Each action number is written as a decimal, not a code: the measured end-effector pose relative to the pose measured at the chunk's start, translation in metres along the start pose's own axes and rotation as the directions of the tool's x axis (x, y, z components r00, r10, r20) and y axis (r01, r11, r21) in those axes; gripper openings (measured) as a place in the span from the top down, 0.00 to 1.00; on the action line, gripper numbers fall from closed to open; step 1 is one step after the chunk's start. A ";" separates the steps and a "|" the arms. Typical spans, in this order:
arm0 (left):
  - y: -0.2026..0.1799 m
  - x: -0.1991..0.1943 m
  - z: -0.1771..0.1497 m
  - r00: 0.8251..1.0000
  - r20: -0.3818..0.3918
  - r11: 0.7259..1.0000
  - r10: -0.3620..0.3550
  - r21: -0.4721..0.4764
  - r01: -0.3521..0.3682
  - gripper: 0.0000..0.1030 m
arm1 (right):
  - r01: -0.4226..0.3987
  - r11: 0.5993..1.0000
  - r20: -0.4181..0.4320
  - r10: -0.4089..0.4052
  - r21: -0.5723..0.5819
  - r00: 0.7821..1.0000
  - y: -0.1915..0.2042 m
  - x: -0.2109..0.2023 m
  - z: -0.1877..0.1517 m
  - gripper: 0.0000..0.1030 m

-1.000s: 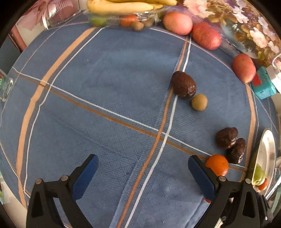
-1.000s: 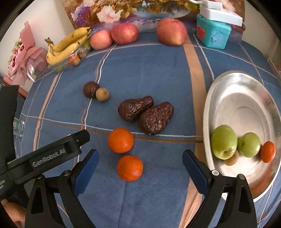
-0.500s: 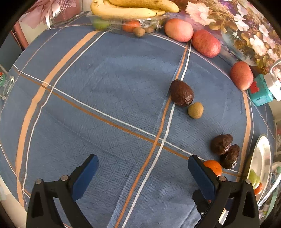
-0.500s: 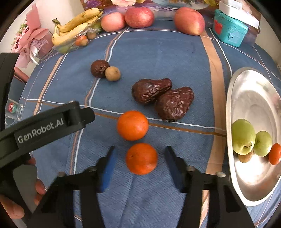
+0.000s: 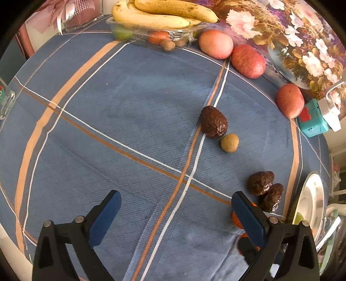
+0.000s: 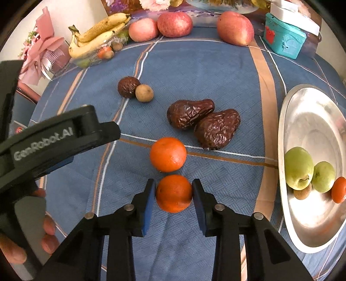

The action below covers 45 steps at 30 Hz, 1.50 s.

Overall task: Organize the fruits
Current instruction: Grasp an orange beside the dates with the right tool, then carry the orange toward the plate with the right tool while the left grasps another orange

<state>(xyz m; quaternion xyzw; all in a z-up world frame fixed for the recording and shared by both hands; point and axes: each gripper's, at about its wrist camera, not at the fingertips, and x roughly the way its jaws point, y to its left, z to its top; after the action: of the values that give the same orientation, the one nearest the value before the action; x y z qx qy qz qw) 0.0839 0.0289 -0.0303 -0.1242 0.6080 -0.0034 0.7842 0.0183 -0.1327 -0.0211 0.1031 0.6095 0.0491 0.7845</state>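
On the blue cloth, right gripper (image 6: 173,194) jaws pinch a glossy orange (image 6: 174,193); left gripper (image 5: 176,205) jaws gape empty.

A home dining spot: a bench under a blue plaid cloth (image 5: 129,112), a floral painting (image 5: 292,43) behind, and a pink gift bouquet (image 6: 41,54) nearby.

two fisheye views from above a blue tablecloth (image 5: 134,121). the left wrist view looks across it toward bananas (image 5: 160,15) at the far edge. the right wrist view sits lower, close to an orange (image 6: 174,193). both show the wrinkled dark fruits (image 6: 203,123).
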 end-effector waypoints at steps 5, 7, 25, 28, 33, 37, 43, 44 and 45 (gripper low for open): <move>-0.007 0.000 -0.004 1.000 0.000 1.000 -0.014 0.010 0.014 0.00 | 0.045 0.998 0.056 -0.047 0.032 0.997 -0.018 -0.022 0.003 0.65; -0.011 0.001 -0.005 0.999 -0.004 0.999 -0.032 0.020 0.032 0.01 | 0.062 0.996 0.077 -0.066 0.064 0.995 -0.029 -0.029 0.005 0.65; -0.080 0.019 -0.028 0.985 -0.091 0.966 -0.143 0.202 0.159 0.51 | 0.096 0.960 0.175 -0.145 0.262 0.974 -0.089 -0.075 0.006 0.65; -0.082 0.022 -0.031 0.983 -0.104 0.964 -0.154 0.203 0.173 0.61 | 0.094 0.963 0.176 -0.142 0.254 0.974 -0.087 -0.075 0.006 0.65; -0.083 0.018 -0.031 0.985 -0.082 0.967 -0.155 0.193 0.168 0.64 | 0.089 0.963 0.178 -0.137 0.255 0.974 -0.086 -0.075 0.005 0.65; -0.072 0.007 -0.027 0.985 -0.037 0.974 -0.168 0.148 0.172 0.64 | 0.082 0.960 0.182 -0.133 0.267 0.974 -0.089 -0.075 0.005 0.65; -0.072 -0.012 -0.019 0.979 0.020 0.967 -0.204 0.161 0.198 0.64 | 0.080 0.940 0.198 -0.152 0.332 0.968 -0.109 -0.083 0.001 0.65; -0.075 -0.015 -0.019 0.976 0.022 0.963 -0.215 0.171 0.208 0.64 | 0.087 0.932 0.203 -0.166 0.352 0.965 -0.116 -0.086 -0.001 0.65; -0.080 -0.018 -0.021 0.973 0.022 0.958 -0.228 0.182 0.221 0.64 | 0.092 0.926 0.207 -0.177 0.365 0.962 -0.120 -0.088 -0.002 0.65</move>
<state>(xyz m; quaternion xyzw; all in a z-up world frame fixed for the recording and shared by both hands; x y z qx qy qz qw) 0.0712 -0.0494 -0.0024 -0.1218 0.5703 -0.1442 0.7995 -0.0122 -0.2676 0.0352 0.2047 0.5165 -0.1278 0.8216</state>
